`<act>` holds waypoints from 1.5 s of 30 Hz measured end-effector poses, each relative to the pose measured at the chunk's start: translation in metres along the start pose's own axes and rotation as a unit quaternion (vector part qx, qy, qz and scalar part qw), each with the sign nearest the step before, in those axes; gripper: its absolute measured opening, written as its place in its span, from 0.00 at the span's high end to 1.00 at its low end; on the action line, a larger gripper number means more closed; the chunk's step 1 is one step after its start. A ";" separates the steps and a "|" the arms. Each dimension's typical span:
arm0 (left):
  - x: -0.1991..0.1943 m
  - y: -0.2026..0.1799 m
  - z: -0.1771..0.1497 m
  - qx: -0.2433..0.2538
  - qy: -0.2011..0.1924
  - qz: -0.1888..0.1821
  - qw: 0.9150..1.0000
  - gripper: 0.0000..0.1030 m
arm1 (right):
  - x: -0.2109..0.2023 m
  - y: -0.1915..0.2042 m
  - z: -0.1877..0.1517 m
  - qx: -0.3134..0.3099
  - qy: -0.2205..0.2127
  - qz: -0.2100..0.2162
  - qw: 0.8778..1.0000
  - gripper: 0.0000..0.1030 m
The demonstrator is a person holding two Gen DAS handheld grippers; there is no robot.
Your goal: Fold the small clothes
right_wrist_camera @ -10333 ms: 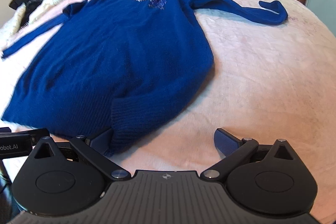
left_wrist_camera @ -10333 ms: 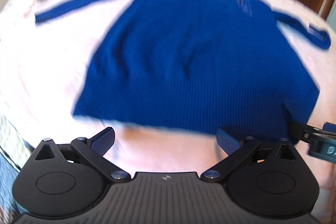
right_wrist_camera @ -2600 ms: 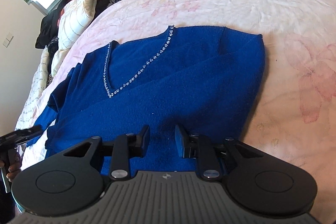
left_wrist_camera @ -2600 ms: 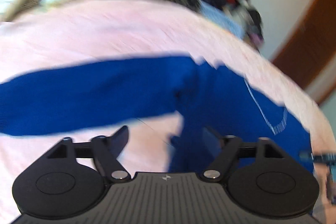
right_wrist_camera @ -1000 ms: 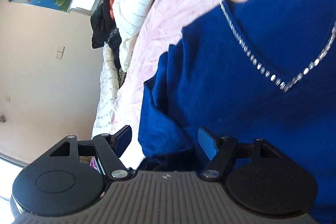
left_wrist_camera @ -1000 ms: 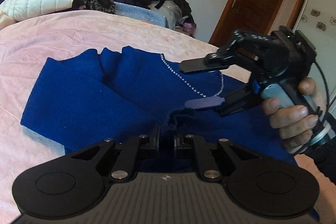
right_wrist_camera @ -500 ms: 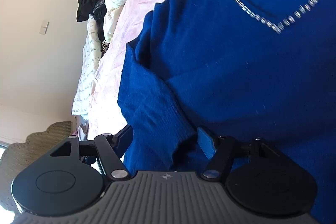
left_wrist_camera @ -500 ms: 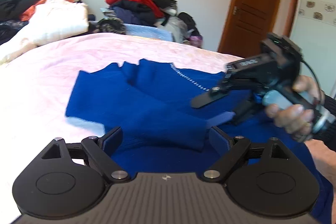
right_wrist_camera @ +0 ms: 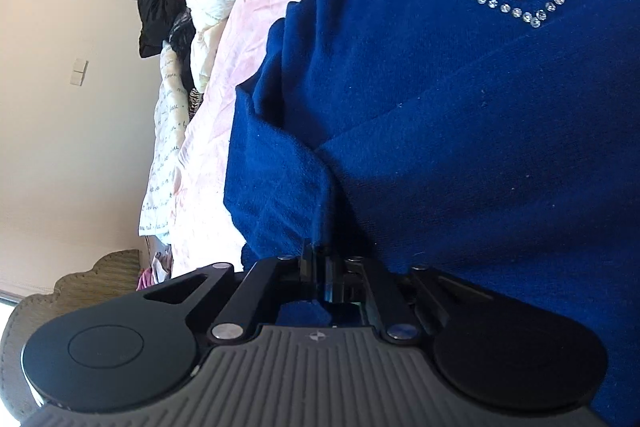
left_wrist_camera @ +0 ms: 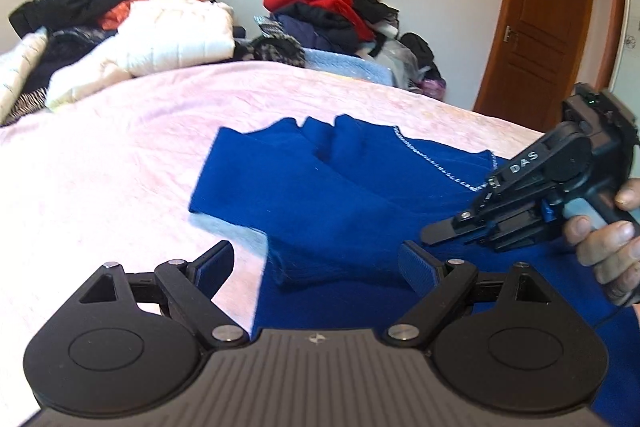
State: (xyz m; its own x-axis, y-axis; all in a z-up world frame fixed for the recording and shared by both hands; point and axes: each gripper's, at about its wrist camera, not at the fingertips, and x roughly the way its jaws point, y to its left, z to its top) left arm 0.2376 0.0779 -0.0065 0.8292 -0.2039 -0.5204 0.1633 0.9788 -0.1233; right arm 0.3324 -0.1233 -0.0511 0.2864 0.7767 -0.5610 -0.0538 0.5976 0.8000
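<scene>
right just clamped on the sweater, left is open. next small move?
Probably draw the right gripper slowly across the blue sweater, carrying the pinched fold. Its jaws have just closed, with a ridge of fabric between them. The left gripper stands open over the folded sleeve end, holding nothing, so it can press the layers flat. Both sleeves already lie folded in.

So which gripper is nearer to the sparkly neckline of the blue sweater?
The right gripper. It sits just below the neckline, fingers shut on a fold of the blue sweater. The left gripper is open at the folded sleeve's end, farther from the trim.
</scene>
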 end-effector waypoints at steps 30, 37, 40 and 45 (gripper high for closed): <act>0.192 0.043 0.108 -0.188 0.136 -0.036 0.972 0.14 | -0.182 -0.132 0.049 0.095 -0.198 -0.062 0.974 0.91; 0.204 0.044 0.103 -0.166 0.168 -0.039 0.971 0.84 | -0.198 -0.123 0.065 0.076 -0.213 -0.051 0.973 0.91; 0.203 0.034 0.106 -0.127 0.164 -0.029 0.978 0.91 | -0.192 -0.128 0.072 0.080 -0.202 -0.068 0.974 0.91; 0.187 0.023 0.117 -0.089 0.137 -0.021 0.986 0.92 | -0.204 -0.131 0.073 0.077 -0.223 -0.054 0.970 0.92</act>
State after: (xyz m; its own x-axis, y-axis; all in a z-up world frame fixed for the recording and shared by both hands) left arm 0.4590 0.0642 -0.0083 0.6445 -0.2642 -0.7175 0.0776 0.9562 -0.2824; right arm 0.3504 -0.3746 -0.0260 0.6692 0.5277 -0.5231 0.1331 0.6075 0.7831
